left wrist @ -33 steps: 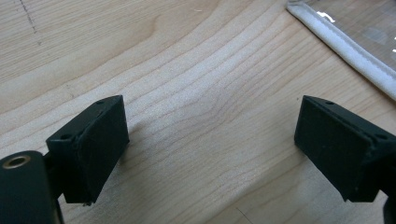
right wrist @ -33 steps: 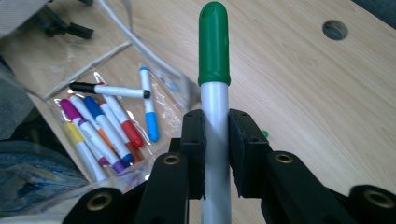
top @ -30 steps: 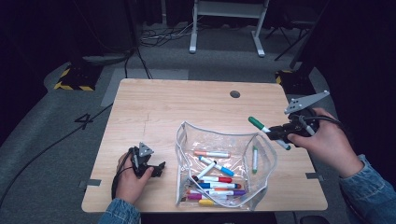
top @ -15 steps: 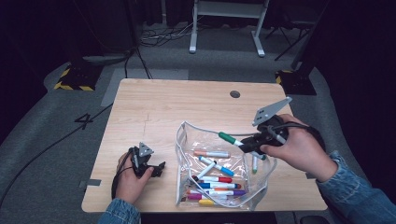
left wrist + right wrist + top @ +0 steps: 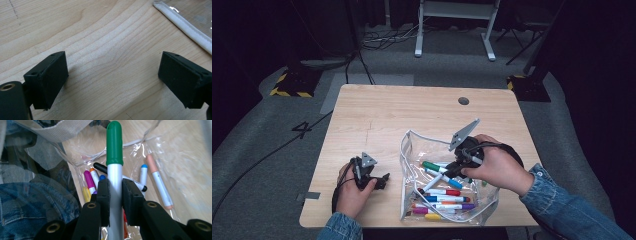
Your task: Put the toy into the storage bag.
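Observation:
A clear plastic pouch (image 5: pixel 412 145) with a white zipper rim lies open on the wooden table, holding several coloured markers (image 5: pixel 447 192). My right gripper (image 5: pixel 453 169) is shut on a white marker with a green cap (image 5: pixel 432 166), held inside the pouch mouth above the other markers. In the right gripper view the green-capped marker (image 5: pixel 114 157) stands pinched between my two black pads (image 5: pixel 103 195). My left gripper (image 5: pixel 379 180) rests on the table left of the pouch, open with nothing between its pads (image 5: pixel 48 75); the pouch rim (image 5: pixel 182 22) lies just beyond it.
The table (image 5: pixel 392 115) has bare wood behind and left of the pouch, with a round cable hole (image 5: pixel 463 100) near the far edge. A strip of grey tape (image 5: pixel 312 195) marks the front left edge. A desk frame (image 5: pixel 454 25) stands on the floor behind.
My right gripper has carried the green-capped marker leftward and down, from beside the pouch's right edge into the pouch opening. The left gripper has stayed where it was.

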`<state>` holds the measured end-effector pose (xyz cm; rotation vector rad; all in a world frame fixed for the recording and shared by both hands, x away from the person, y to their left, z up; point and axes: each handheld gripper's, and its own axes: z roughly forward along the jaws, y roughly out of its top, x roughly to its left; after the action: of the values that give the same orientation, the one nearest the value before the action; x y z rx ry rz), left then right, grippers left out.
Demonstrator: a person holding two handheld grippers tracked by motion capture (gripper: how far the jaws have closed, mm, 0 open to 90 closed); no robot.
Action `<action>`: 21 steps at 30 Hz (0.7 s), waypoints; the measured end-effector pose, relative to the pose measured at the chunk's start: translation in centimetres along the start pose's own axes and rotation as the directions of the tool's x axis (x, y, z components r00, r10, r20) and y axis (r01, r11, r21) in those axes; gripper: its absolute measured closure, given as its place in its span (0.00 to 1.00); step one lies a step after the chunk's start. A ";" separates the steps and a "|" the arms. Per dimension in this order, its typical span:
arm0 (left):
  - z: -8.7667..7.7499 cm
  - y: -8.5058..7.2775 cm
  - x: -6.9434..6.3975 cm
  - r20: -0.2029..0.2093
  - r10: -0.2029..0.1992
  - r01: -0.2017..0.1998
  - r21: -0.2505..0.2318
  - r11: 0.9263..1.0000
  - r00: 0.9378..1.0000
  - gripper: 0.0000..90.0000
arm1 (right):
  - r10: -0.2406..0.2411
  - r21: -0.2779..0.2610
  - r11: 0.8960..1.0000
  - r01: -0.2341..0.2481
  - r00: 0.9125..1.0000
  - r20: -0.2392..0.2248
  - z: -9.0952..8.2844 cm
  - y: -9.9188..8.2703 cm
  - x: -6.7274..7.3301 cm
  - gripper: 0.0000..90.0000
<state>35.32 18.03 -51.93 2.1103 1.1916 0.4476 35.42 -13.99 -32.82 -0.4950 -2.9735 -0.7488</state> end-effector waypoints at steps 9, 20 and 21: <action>0.0 0.0 0.0 0.000 0.000 0.000 0.000 1.000 1.000 0.11 | -0.040 0.128 0.991 0.042 0.999 -0.013 3.3 0.6 0.7 0.86; 0.0 0.0 0.0 0.000 0.000 0.000 0.000 1.000 1.000 0.11 | -0.089 0.249 0.964 0.099 0.995 -0.050 5.8 0.7 1.6 0.86; 0.0 0.0 0.0 0.000 0.000 0.000 0.000 1.000 1.000 0.11 | -0.095 0.262 0.959 0.110 0.993 -0.067 6.0 0.6 1.6 0.86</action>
<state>35.32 18.03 -51.93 2.1107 1.1913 0.4476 34.33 -10.20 -37.67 -0.3015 -3.0018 -0.3512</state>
